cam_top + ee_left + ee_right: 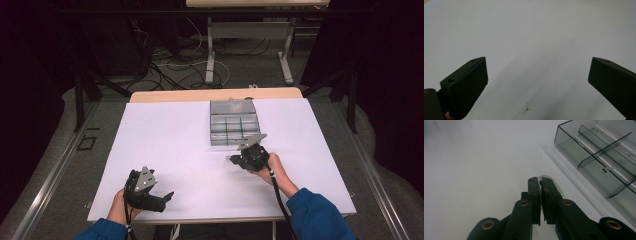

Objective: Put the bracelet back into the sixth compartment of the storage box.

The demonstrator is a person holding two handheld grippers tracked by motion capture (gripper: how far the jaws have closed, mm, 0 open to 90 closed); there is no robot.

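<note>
High view: clear compartment box (234, 122) at far centre of white counter (165, 145); right hand-held gripper (239, 159) just before its near edge, left hand-held gripper (169, 196) near front-left.
Left gripper view: jaws spread wide over bare counter (536, 37).
Right gripper view: right hand-held gripper (540, 181) clenched on small clear toothed piece (554, 184), box (599, 160) just beside.

Dim, dark surroundings; evenly lit white table (165, 135); soft shadow beneath the left gripper (537, 75); near jaws slightly blurred.

Blue sleeves (315, 212); black claws, grey three-cornered plates (145, 176), brass screws (523, 203).
</note>
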